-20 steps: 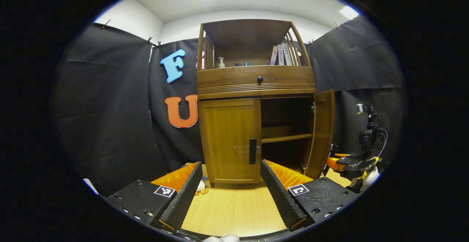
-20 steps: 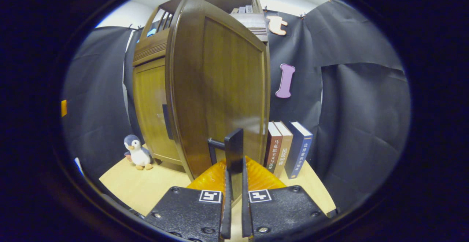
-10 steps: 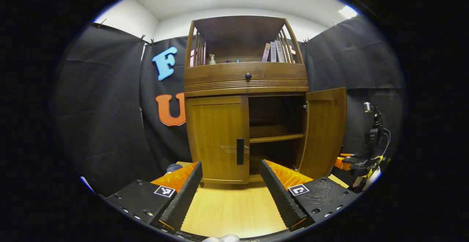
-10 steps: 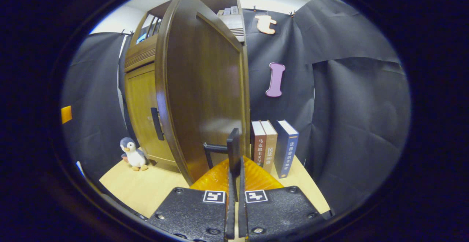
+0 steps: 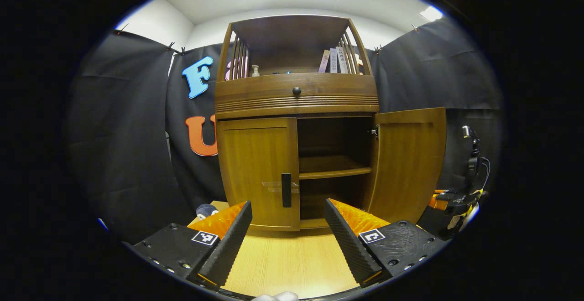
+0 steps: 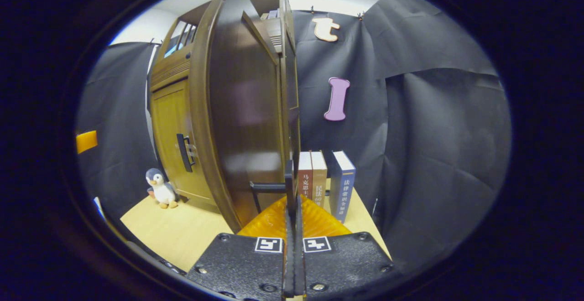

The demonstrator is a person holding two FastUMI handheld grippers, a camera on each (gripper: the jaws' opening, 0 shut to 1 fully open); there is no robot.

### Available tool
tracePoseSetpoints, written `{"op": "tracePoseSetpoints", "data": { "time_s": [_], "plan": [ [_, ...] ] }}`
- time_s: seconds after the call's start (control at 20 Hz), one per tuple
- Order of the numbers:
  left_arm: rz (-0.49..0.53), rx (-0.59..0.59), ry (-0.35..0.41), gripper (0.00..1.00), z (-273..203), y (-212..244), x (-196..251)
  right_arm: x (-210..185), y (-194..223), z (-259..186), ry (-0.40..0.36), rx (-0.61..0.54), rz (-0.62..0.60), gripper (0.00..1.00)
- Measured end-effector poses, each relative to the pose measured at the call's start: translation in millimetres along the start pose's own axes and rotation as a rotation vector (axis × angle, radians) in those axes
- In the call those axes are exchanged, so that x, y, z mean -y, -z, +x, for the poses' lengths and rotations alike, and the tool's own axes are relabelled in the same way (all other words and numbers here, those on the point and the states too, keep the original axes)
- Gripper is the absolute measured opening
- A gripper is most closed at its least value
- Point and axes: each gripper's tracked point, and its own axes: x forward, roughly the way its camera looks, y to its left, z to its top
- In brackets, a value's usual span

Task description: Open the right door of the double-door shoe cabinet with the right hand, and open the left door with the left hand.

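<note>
The right door [image 5: 407,164] of the glossy brown wooden shoe cabinet [image 5: 296,96] is swung wide, its slim black bar handle [image 6: 288,187] pinched edge-on by the closed right claw [image 6: 293,228]. The flat-panelled left door [image 5: 258,173] is judged next: the left claw [image 5: 287,235], spread wide and empty above the pale table [image 5: 292,264], would need to close on the dark vertical handle [image 5: 286,190].

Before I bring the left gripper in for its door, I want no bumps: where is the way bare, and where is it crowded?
Bare tabletop runs from the open left gripper to the closed left door and its black handle. Crowded: the plush penguin at the cabinet's left corner, and the right gripper clamping the open right door's handle beside the standing books.
</note>
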Motion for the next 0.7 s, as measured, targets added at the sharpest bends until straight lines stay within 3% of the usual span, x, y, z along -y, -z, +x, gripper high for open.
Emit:
{"op": "tracePoseSetpoints", "data": {
  "time_s": [0.5, 0.7],
  "plan": [
    [-0.001, 0.011, -0.021, 0.96, 7.7, -6.3, 15.8, 15.9, 1.3, 1.9, -0.085, -0.024, -0.021, 0.04],
    [-0.003, 0.010, -0.015, 0.96, 6.7, -5.6, 14.7, 24.5, -3.1, -10.8, -0.067, -0.005, -0.011, 0.12]
  ]
}}
